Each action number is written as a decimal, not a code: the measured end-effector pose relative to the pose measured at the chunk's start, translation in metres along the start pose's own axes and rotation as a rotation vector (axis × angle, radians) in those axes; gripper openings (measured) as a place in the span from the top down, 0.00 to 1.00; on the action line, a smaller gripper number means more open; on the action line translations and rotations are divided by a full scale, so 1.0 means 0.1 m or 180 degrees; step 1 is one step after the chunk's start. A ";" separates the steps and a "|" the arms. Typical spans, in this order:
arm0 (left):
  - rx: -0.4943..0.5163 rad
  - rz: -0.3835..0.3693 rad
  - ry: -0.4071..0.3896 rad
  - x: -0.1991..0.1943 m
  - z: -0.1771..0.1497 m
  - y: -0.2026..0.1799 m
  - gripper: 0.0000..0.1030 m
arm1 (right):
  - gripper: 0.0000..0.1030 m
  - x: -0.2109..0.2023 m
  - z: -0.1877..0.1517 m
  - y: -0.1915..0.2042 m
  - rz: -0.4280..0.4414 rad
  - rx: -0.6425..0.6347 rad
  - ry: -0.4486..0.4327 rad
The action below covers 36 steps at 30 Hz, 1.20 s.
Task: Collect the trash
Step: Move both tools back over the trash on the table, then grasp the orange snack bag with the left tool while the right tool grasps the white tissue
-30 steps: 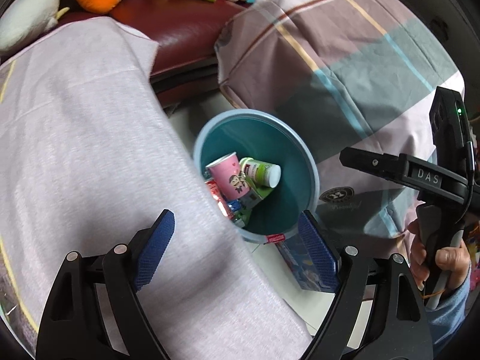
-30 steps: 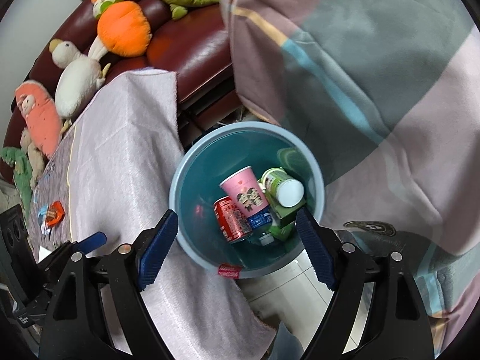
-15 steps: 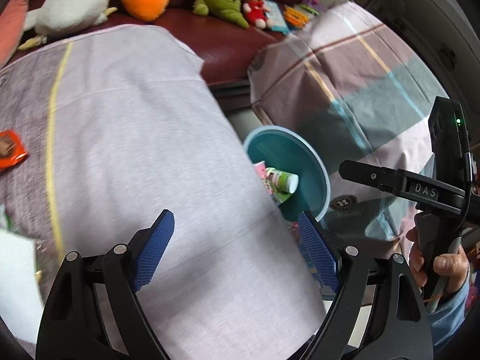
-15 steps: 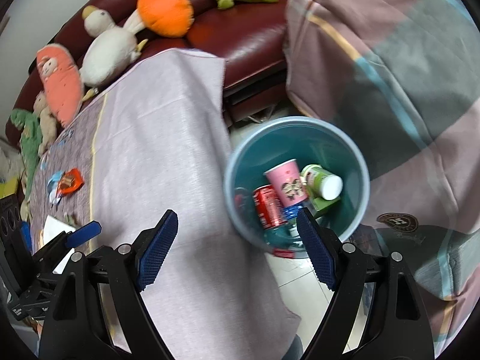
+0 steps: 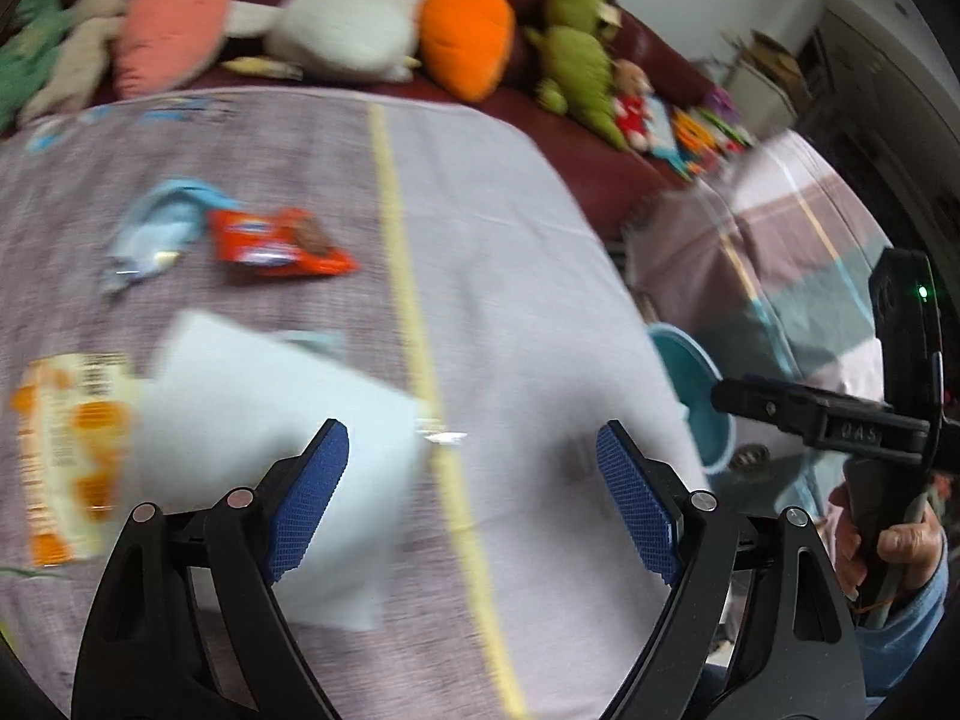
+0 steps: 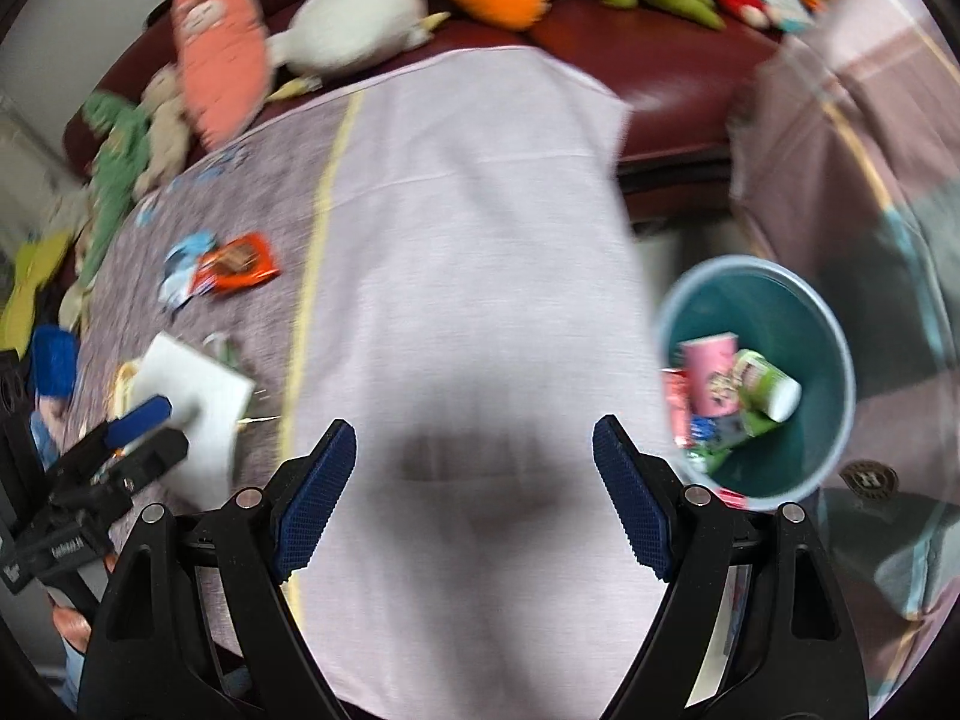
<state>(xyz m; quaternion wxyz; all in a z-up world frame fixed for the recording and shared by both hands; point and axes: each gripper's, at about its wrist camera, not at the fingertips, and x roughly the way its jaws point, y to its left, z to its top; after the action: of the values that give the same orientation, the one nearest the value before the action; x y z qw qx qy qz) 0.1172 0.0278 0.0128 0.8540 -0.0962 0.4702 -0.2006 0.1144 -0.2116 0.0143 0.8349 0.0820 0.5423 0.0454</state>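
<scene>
Left gripper: blue-padded fingers spread wide, nothing held between them; positioned above a cloth-covered table. Also seen at the left edge of the right wrist view, over a white sheet.

Right gripper: fingers parted wide and empty, above the pale part of the tablecloth. Seen from the side at the right of the left wrist view, held by a hand.

Trash on the table:
- White sheet of paper, lying flat just beneath and beside the left finger of the left gripper.
- Orange-and-white snack packet, touching the sheet's left edge; blurred.
- Red-orange wrapper, further back on the table.
- Light blue wrapper, touching the red-orange wrapper on its left.

Teal trash bin: stands off the table's right edge, on the floor. Contents: pink paper cup, green-and-white cup, red can, partly hidden by the rim, and smaller scraps too blurred to be named.

Background: dark red sofa lined with plush toys, among them an orange carrot and a white duck. A plaid blanket is draped to the right of the bin.
</scene>
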 end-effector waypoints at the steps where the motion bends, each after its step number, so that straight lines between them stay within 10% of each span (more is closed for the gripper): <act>1: -0.0031 0.0038 -0.0035 -0.07 -0.01 0.10 0.17 | 0.25 0.03 0.00 0.12 0.0020 -0.0066 0.0022; 18: -0.0876 0.0631 -0.0066 -0.30 -0.22 1.78 0.16 | 0.25 0.87 -0.16 1.90 0.0311 -0.1133 0.0447; 30: -0.0888 0.0649 0.0071 -0.08 -0.28 1.95 0.16 | 0.25 1.29 -0.13 2.15 0.0119 -0.1344 0.0308; 36: -0.0836 0.0729 0.0006 -0.06 -0.27 1.90 0.21 | 0.46 1.23 -0.13 2.10 0.0147 -0.1341 0.0134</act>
<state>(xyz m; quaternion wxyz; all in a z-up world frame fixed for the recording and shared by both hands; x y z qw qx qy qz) 0.1392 0.2019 -0.0647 0.8509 -0.1527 0.5012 -0.0389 0.1553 0.0162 -0.0621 0.8208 -0.0829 0.5362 0.1785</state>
